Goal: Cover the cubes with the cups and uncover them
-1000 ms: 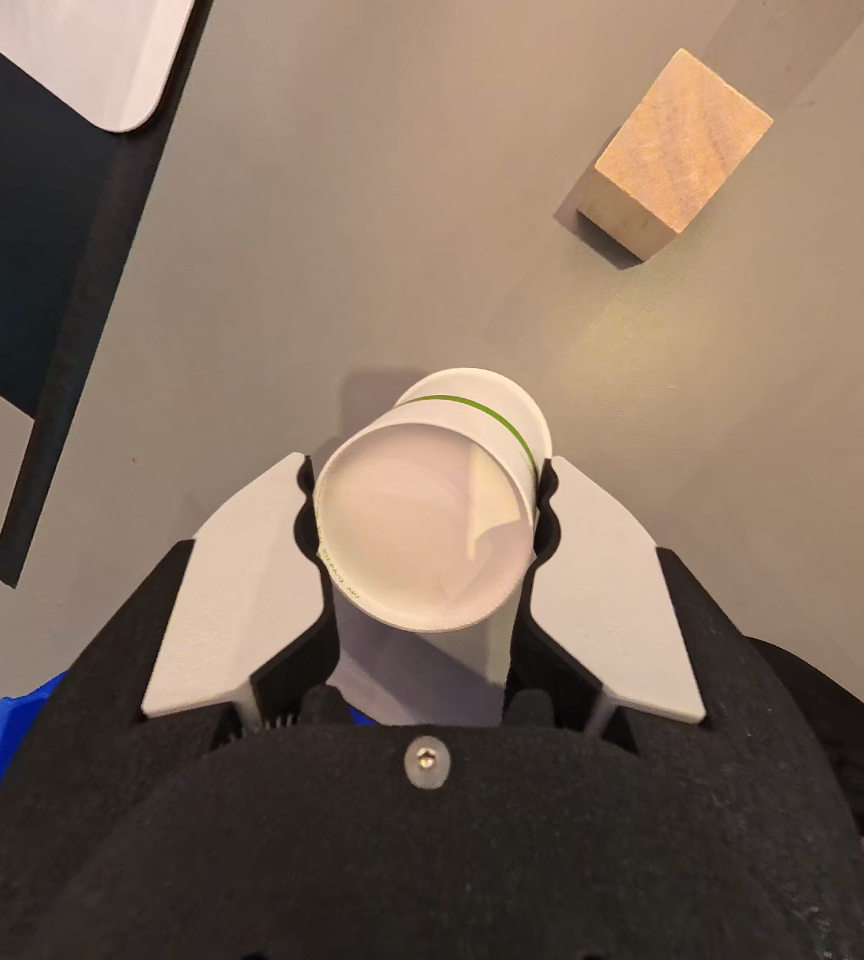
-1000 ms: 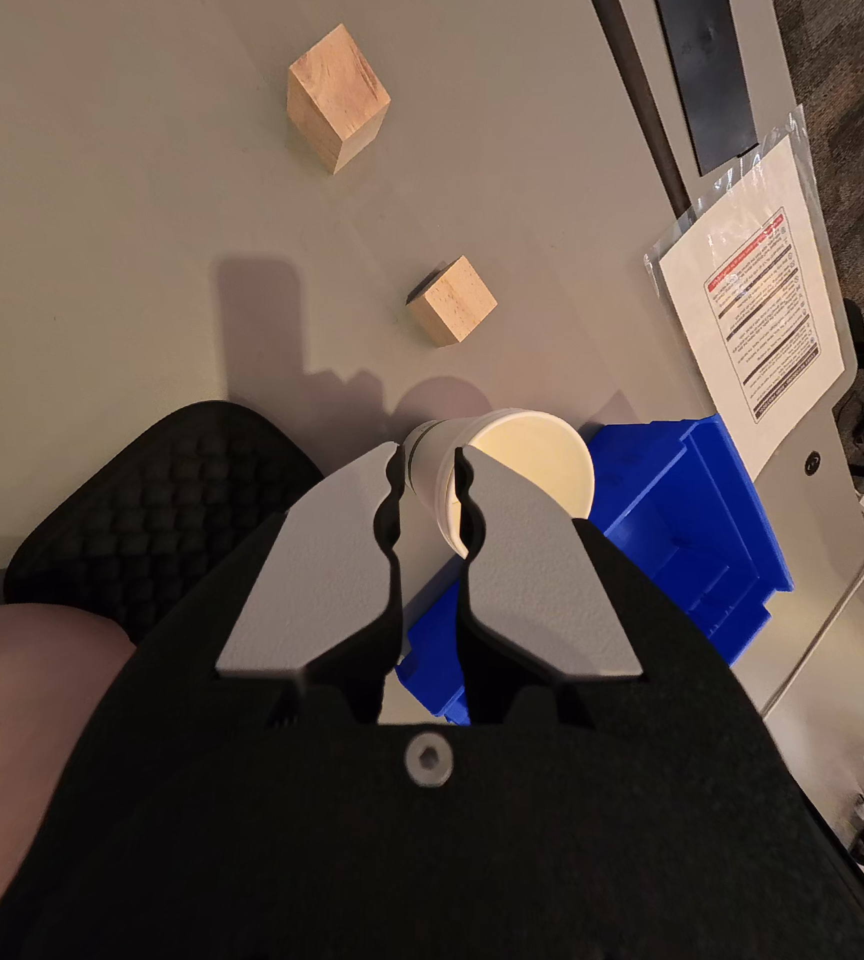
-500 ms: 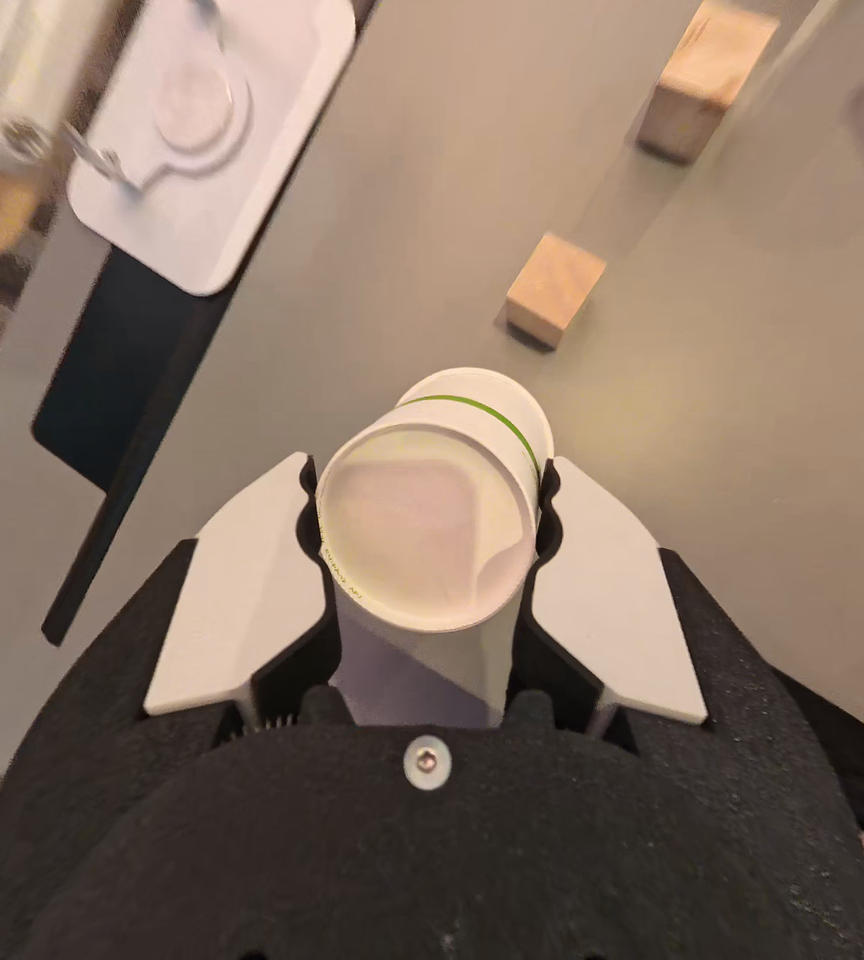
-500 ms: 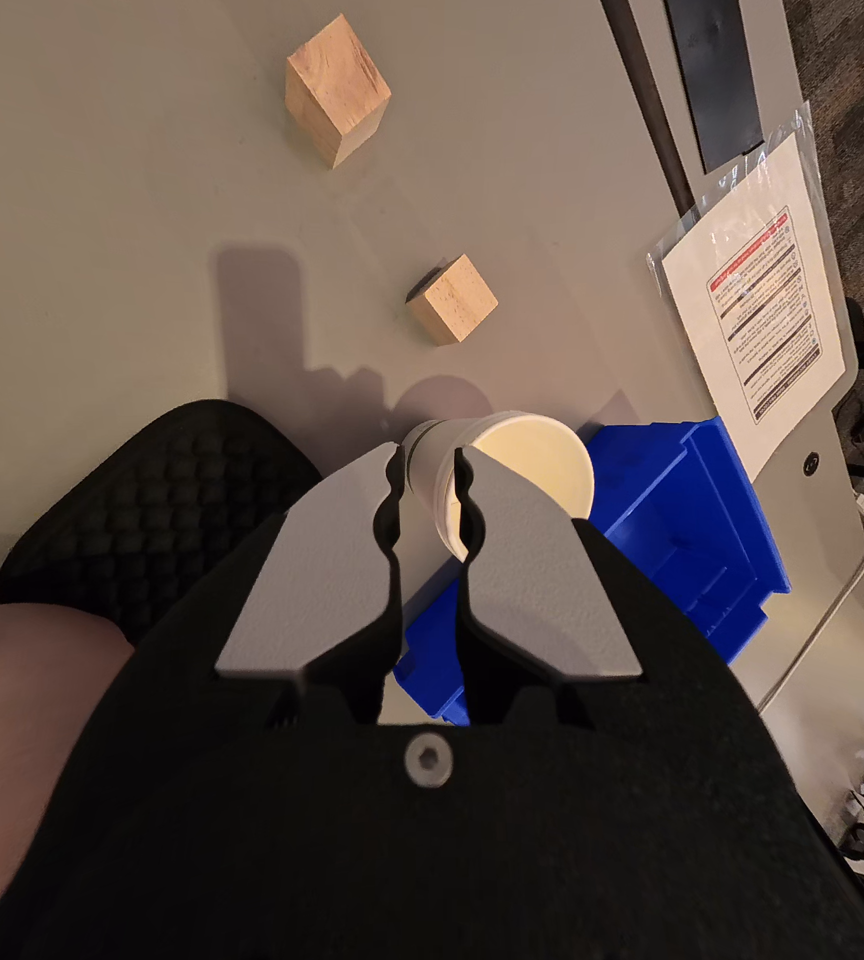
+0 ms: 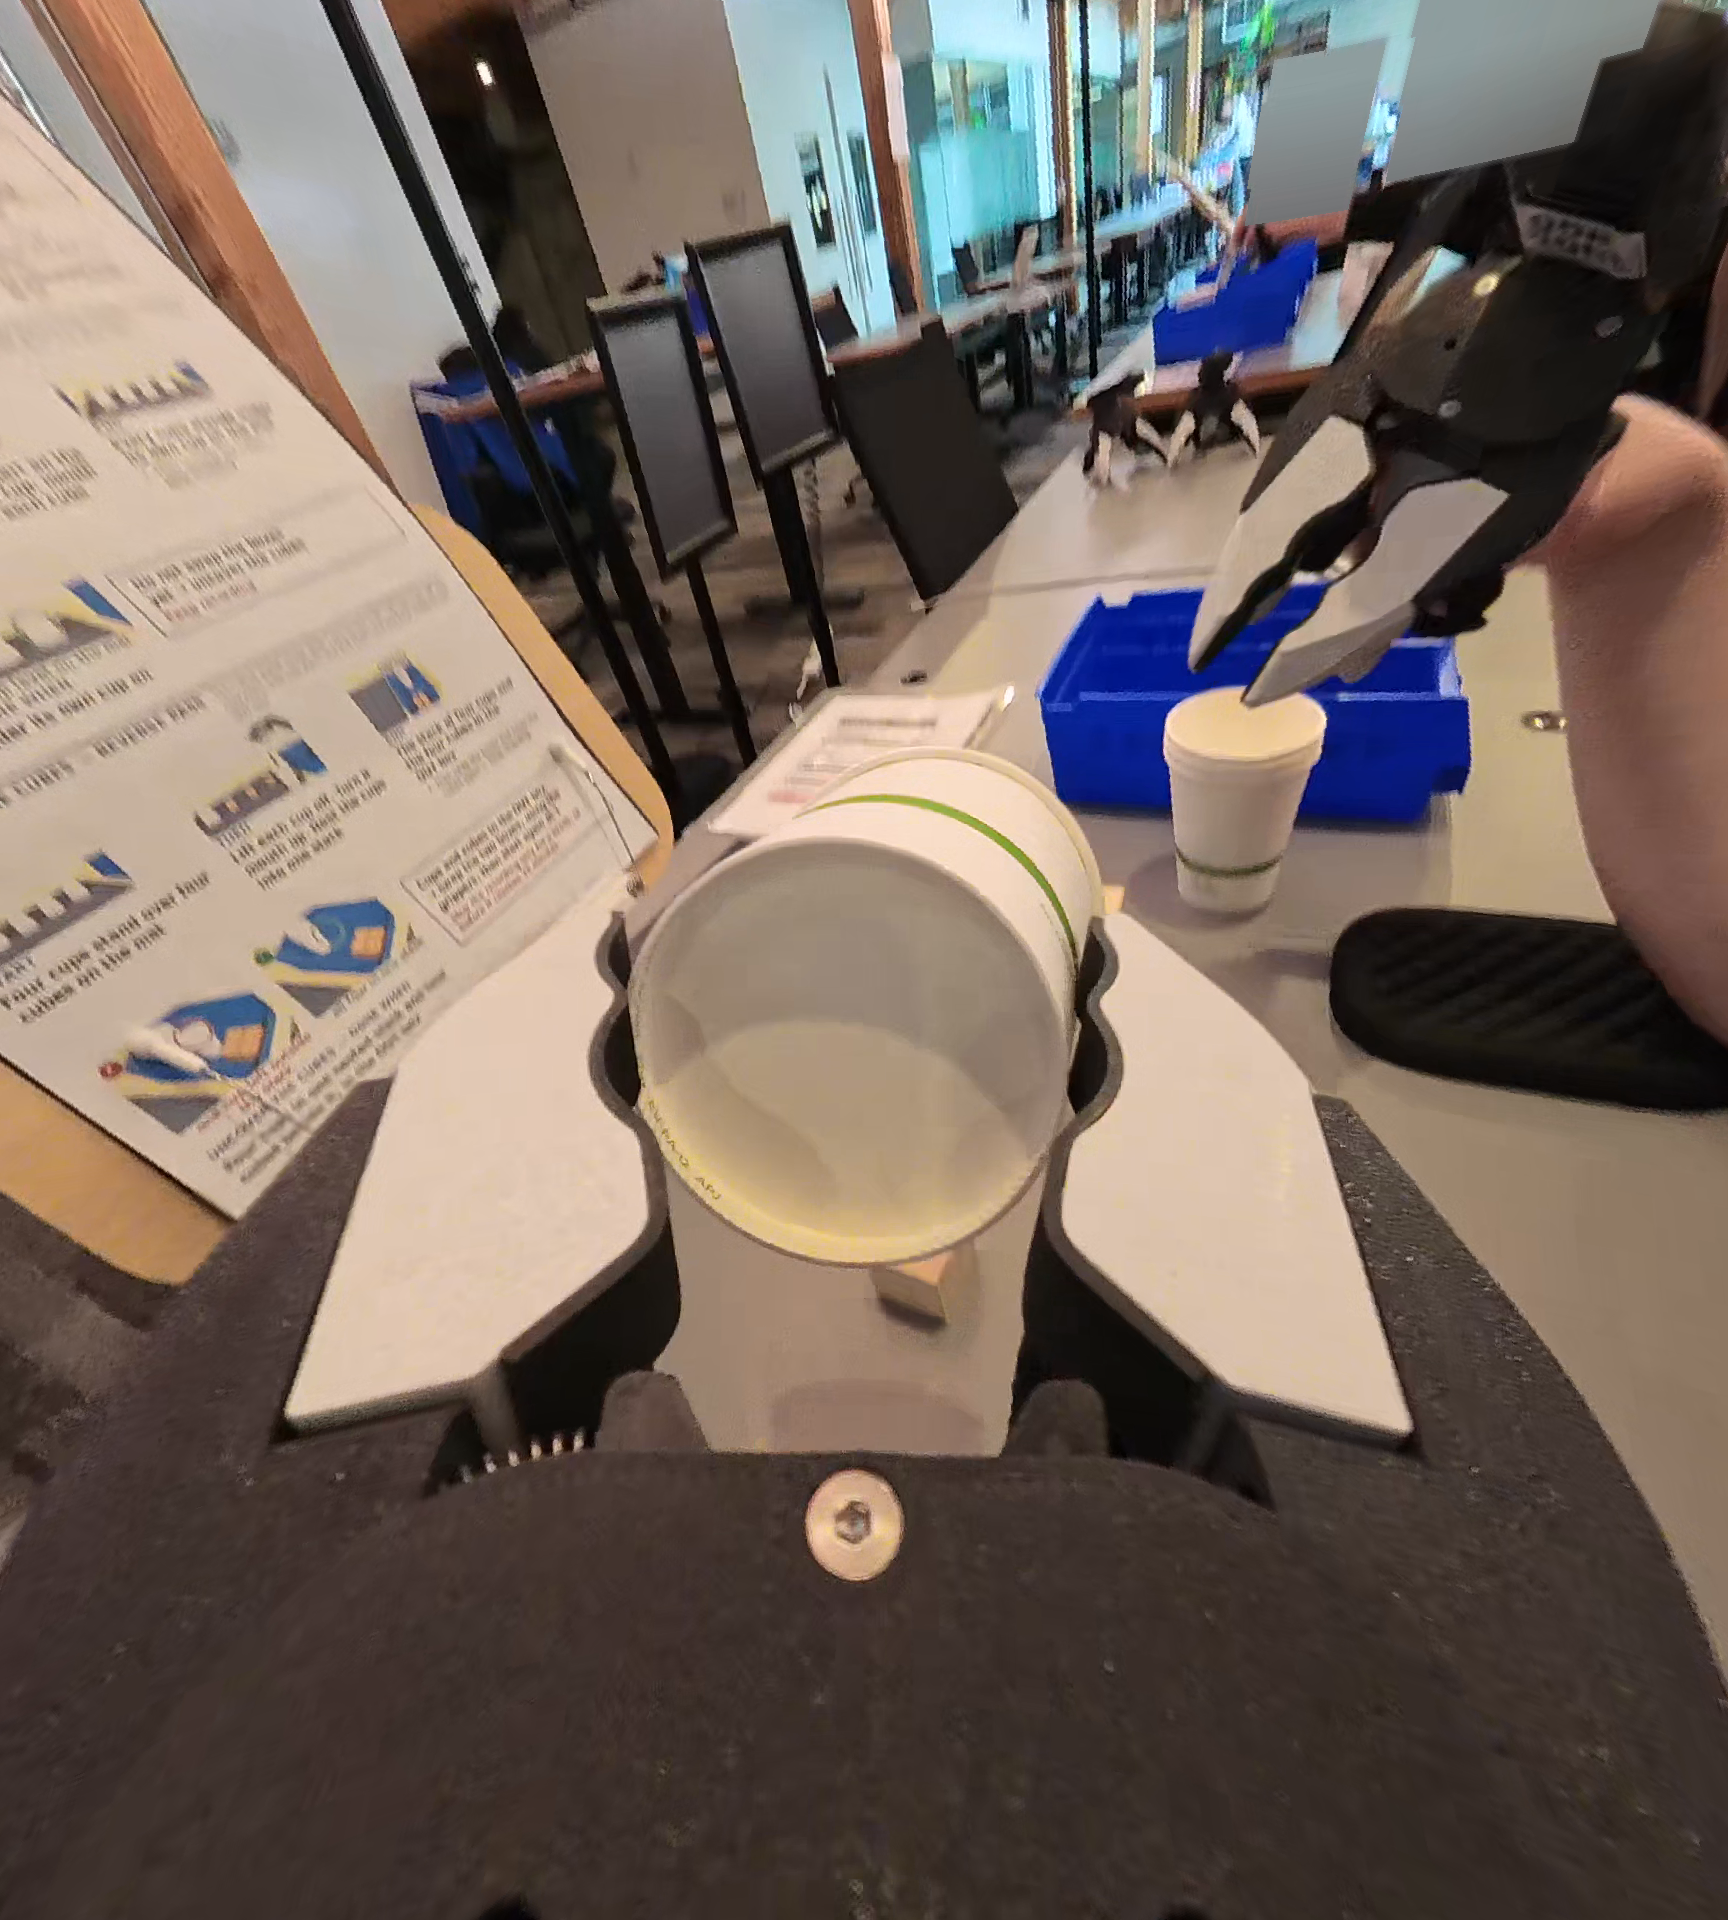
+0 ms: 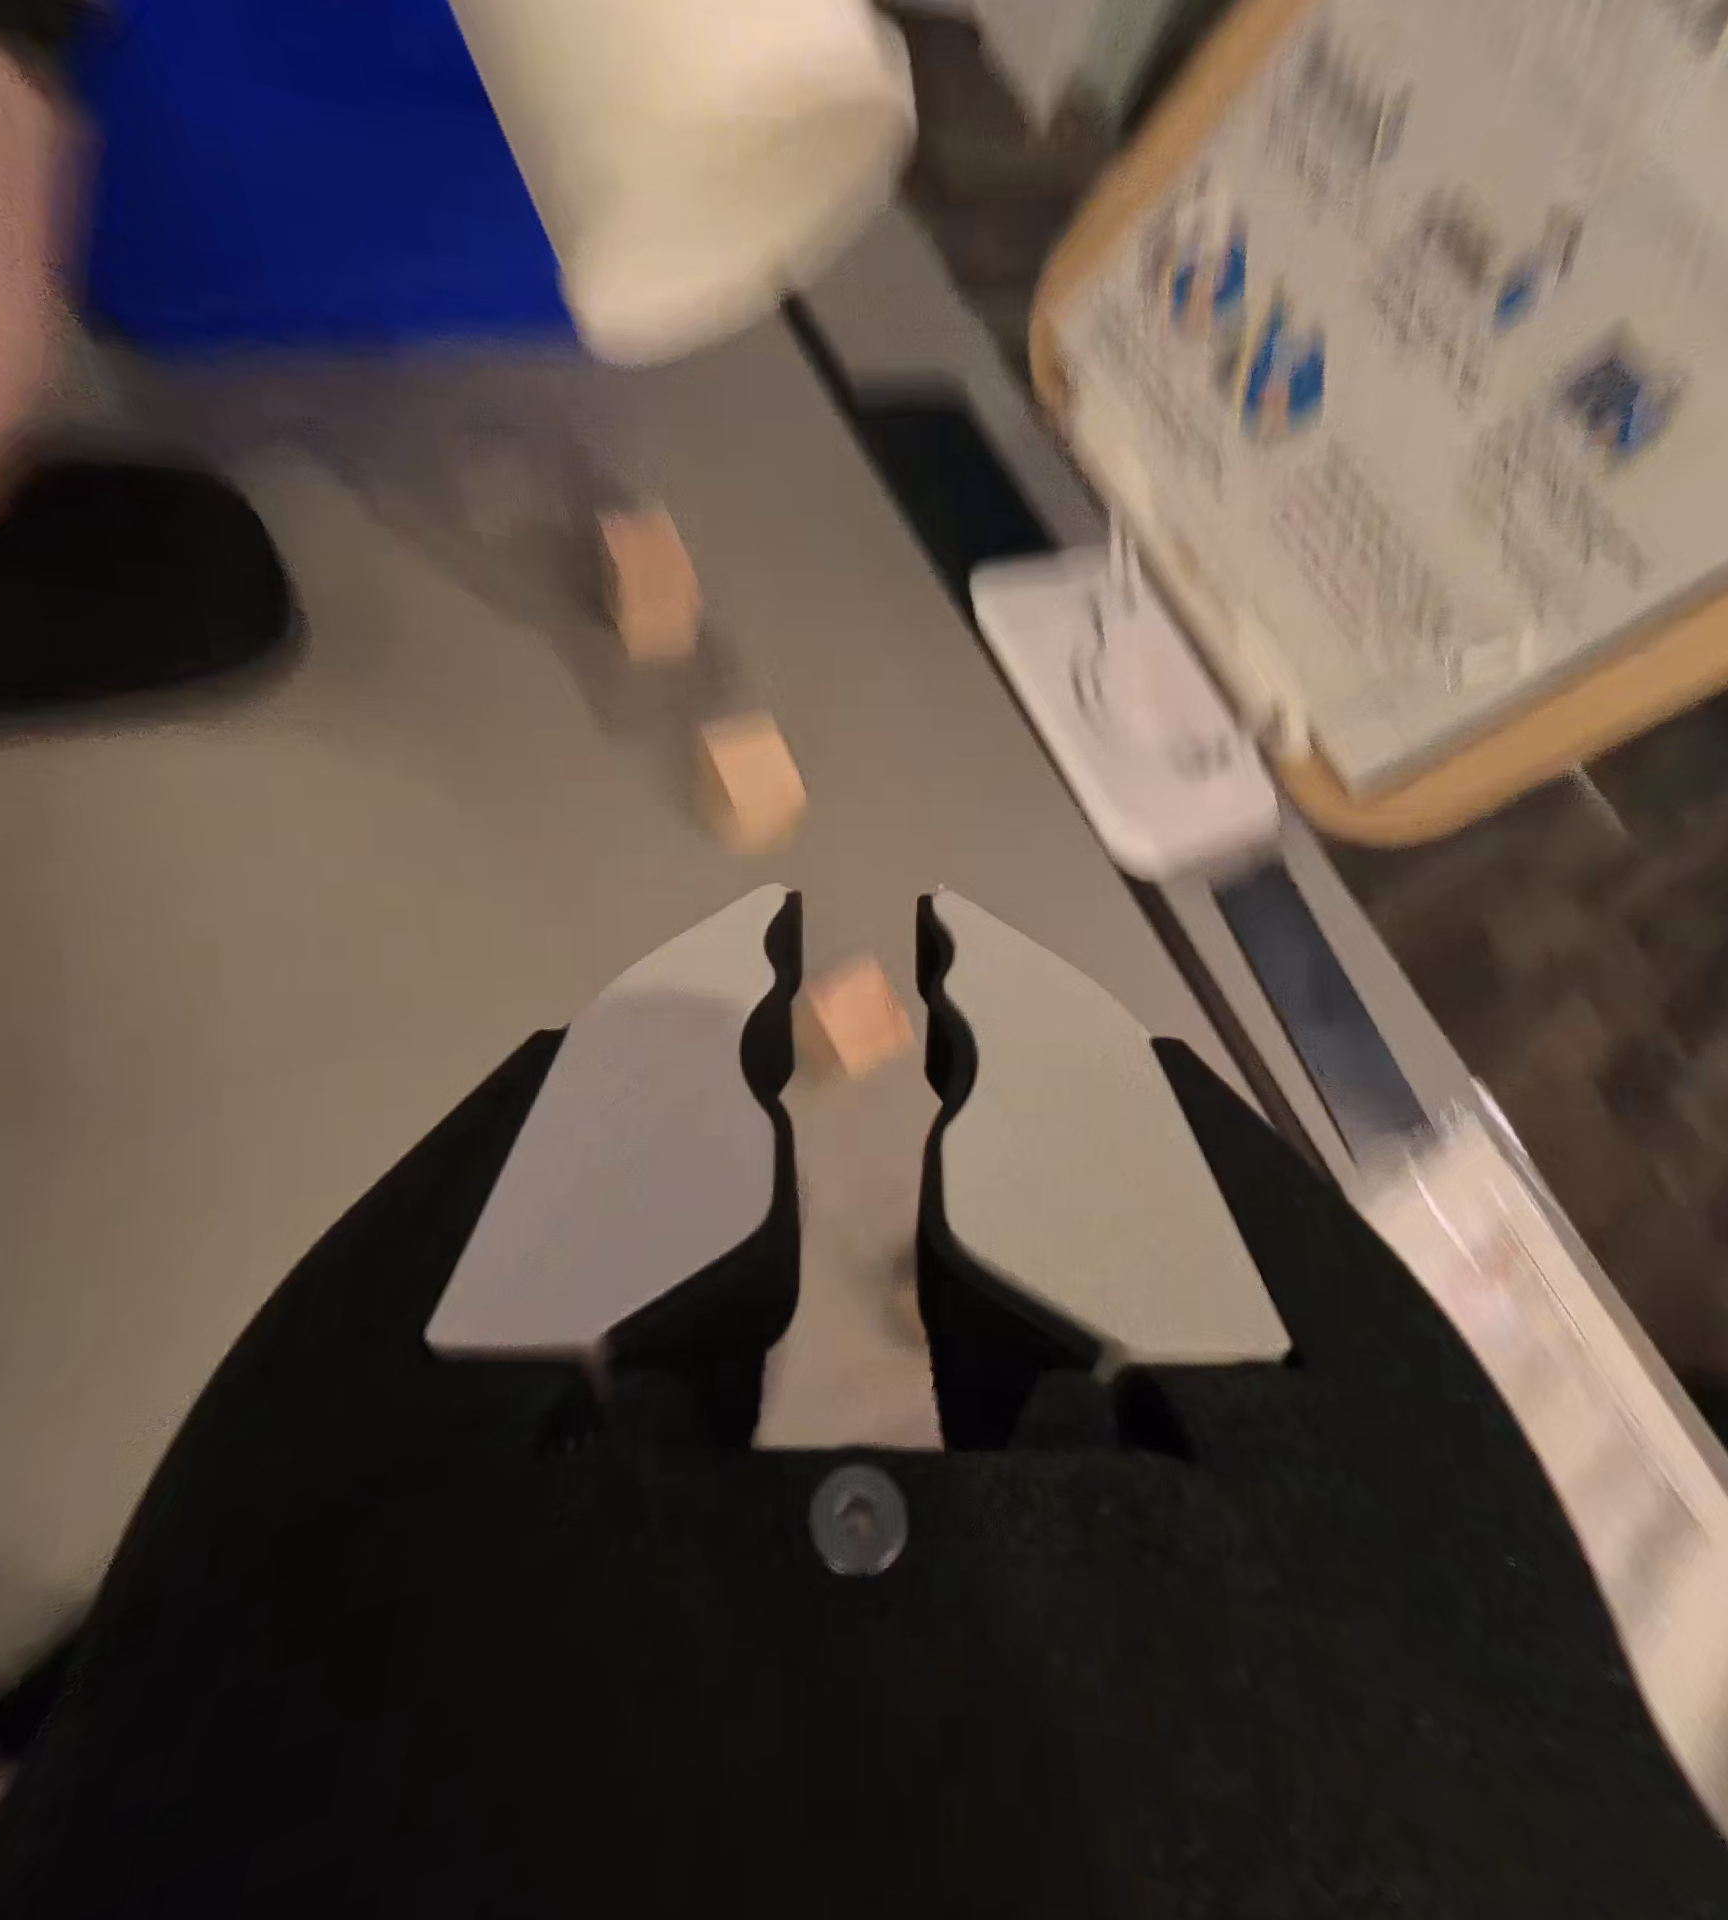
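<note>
the left claw is clenched on a white cup lying sideways, base toward the camera, above the grey bench. a wooden cube sits on the bench just under it. far right, the right claw hangs released over an upright stack of cups beside a blue bin. the blurred right wrist view shows three cubes in a row.

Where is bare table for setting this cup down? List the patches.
Free: the grey table between the black pad and the left gripper; also left of the cubes. Crowded: around the standing cup by the blue bin.
</note>
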Motion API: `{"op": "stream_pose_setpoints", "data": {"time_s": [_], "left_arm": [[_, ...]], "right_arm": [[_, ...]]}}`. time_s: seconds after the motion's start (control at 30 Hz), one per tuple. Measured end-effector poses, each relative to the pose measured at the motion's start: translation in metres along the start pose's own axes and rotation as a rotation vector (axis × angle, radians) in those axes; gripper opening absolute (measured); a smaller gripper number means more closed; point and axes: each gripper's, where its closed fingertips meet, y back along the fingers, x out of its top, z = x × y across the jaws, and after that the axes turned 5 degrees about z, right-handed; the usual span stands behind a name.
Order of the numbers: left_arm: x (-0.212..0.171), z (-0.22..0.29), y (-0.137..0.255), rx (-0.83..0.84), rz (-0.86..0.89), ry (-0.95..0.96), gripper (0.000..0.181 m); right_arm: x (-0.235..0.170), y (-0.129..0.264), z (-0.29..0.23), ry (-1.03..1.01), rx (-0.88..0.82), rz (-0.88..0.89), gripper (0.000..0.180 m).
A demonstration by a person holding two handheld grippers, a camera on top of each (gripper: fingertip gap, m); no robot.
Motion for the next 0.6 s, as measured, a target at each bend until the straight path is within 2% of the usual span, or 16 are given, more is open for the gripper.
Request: {"op": "stream_pose_setpoints", "data": {"time_s": [0.03,0.1,0.17,0.3,0.37,0.43,0.6], "left_arm": [[0.003,0.001,-0.003,-0.002,0.02,0.006,0.081],[0.007,0.005,-0.009,-0.025,0.05,0.021,0.081],[0.008,0.007,-0.016,-0.029,0.062,0.021,0.081],[0.006,0.011,-0.024,-0.027,0.045,0.001,0.081],[0.008,0.013,-0.025,-0.028,0.054,-0.007,0.081],[0.01,0.015,-0.025,-0.036,0.058,-0.006,0.081],[0.005,0.014,-0.028,-0.03,0.036,-0.012,0.081]], "right_arm": [[0.027,-0.003,-0.005,-0.042,0.049,0.149,0.021],[0.076,-0.004,-0.014,-0.176,0.168,0.446,0.021],[0.1,-0.007,-0.017,-0.343,0.281,0.625,0.016],[0.102,-0.032,-0.011,-0.642,0.427,0.698,0.026],[0.097,-0.045,-0.005,-0.744,0.455,0.714,0.025],[0.091,-0.056,-0.001,-0.803,0.459,0.717,0.028],[0.096,-0.06,-0.013,-0.917,0.667,0.757,0.03]]}}
